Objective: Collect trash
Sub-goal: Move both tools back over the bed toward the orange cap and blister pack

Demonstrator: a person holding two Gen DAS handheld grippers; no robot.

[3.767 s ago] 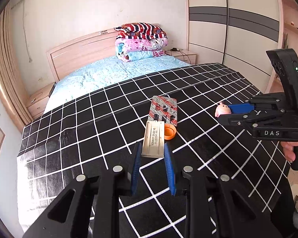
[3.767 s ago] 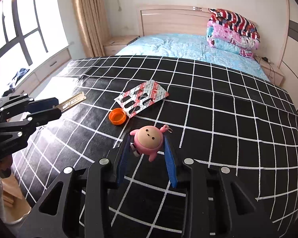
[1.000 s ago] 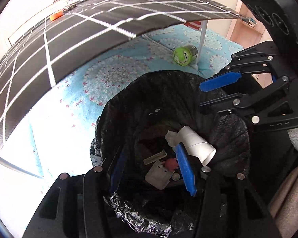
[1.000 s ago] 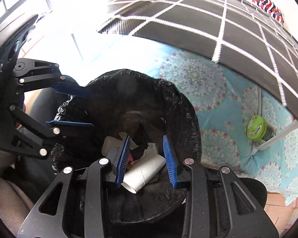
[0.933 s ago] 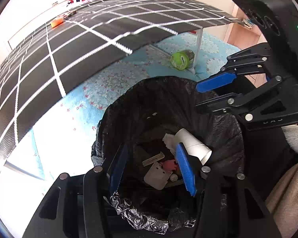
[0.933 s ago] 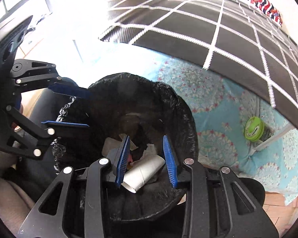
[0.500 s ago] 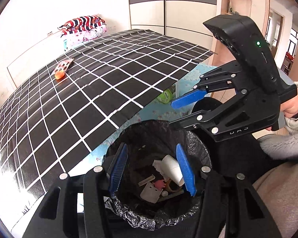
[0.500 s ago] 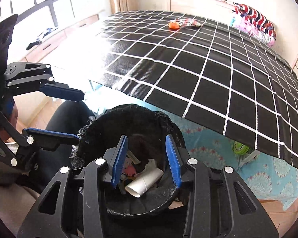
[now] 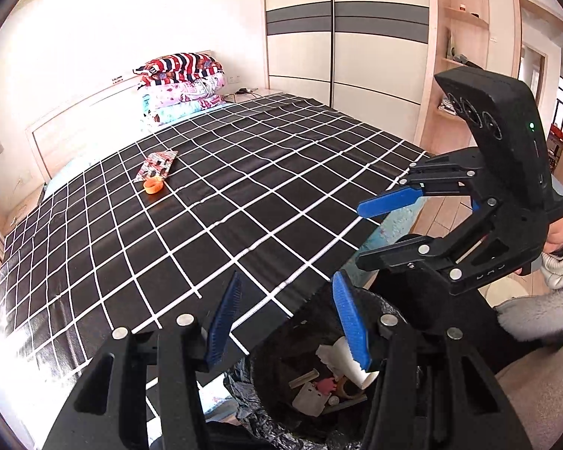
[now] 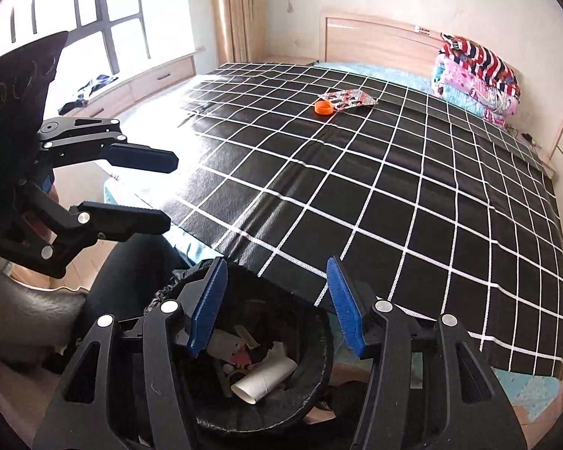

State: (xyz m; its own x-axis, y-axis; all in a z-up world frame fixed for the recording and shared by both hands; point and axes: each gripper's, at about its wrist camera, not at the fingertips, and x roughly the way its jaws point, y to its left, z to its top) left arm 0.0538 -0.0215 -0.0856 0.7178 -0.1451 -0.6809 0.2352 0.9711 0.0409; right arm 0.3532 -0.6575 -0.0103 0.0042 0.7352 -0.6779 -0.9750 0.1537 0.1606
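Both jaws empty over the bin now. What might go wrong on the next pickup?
The orange cap touches the foil blister pack, so grabbing one may drag the other. The flat pack may slip from the jaws on the soft checked cover. The right gripper and left gripper hang close and could collide.

One orange cap and one blister pack lie on the bed. One bin holds one paper cup.

Both tongs tilt downward with nothing between their pads: the left tongs stand parted, while the right tongs are opening wider.
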